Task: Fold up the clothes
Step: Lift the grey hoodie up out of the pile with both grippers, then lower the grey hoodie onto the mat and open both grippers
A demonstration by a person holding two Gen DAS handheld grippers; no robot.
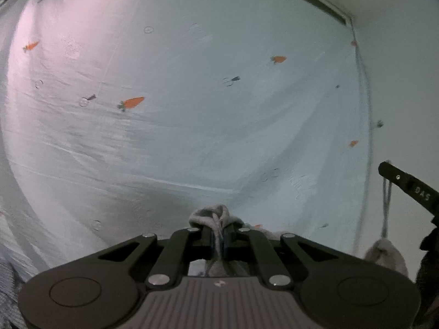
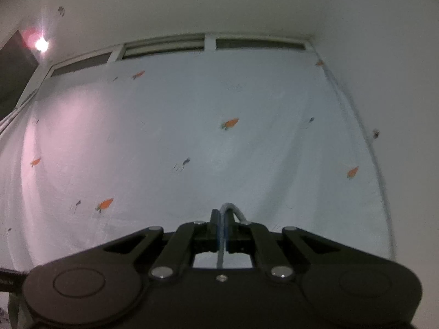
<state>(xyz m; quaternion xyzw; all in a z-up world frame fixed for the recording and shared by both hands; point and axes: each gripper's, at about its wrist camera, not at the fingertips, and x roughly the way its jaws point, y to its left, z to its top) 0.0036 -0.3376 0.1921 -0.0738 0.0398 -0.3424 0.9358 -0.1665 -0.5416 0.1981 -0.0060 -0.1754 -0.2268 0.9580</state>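
The right gripper (image 2: 221, 226) fills the lower part of the view, its jaws pressed together on a thin fold of pale grey-blue cloth (image 2: 233, 211) that loops up and over to the right of the tips. Beyond it stretches a light blue sheet (image 2: 192, 115) printed with small orange carrots (image 2: 230, 123) and little dark marks, lying fairly flat with soft creases. A pink glow tints the sheet's left side. Along its far edge runs a white frame (image 2: 164, 48) with dark slots. A bright lamp (image 2: 41, 44) shines at upper left against a white wall (image 2: 219, 5).
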